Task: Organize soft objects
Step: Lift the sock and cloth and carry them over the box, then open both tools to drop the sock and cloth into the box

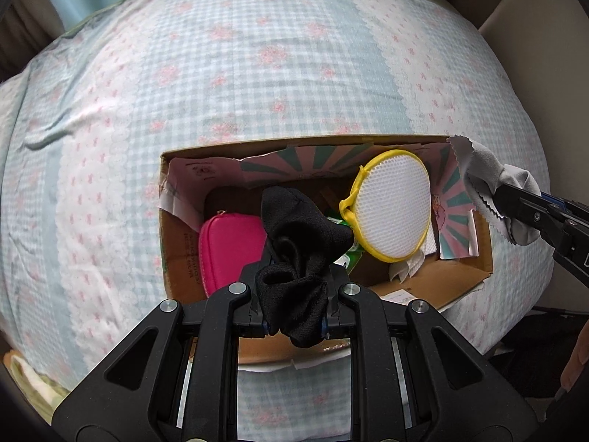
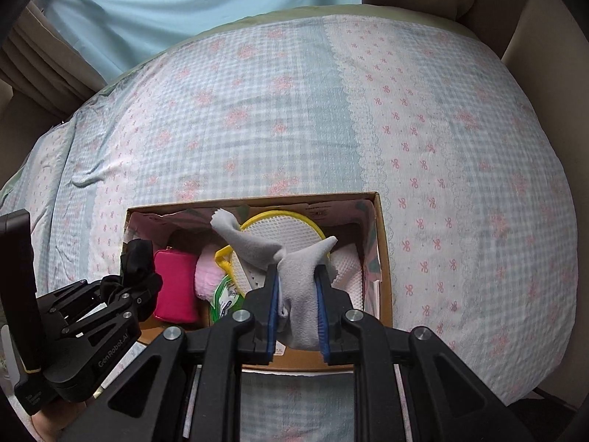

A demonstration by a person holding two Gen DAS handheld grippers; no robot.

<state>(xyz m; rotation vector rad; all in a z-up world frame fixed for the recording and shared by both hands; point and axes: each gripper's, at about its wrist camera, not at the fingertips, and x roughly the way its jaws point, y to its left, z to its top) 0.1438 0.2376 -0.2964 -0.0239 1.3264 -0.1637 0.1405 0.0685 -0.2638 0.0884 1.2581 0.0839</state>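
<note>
Black cloth (image 1: 294,254) in left claw (image 1: 294,287), above box (image 1: 460,276)

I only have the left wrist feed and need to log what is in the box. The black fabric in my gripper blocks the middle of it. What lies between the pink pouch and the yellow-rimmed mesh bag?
Observer: A fluffy pale pink item lies there, right of the pink pouch.
Operator: And the green thing I glimpse?
Observer: A green and white packet, in front of the fluffy item, beside the yellow-rimmed mesh bag.
Operator: How does the right gripper hold its grey cloth?
Observer: The right gripper pinches the grey cloth mid-length between blue pads, and two ends stick up above the cardboard box.
</note>
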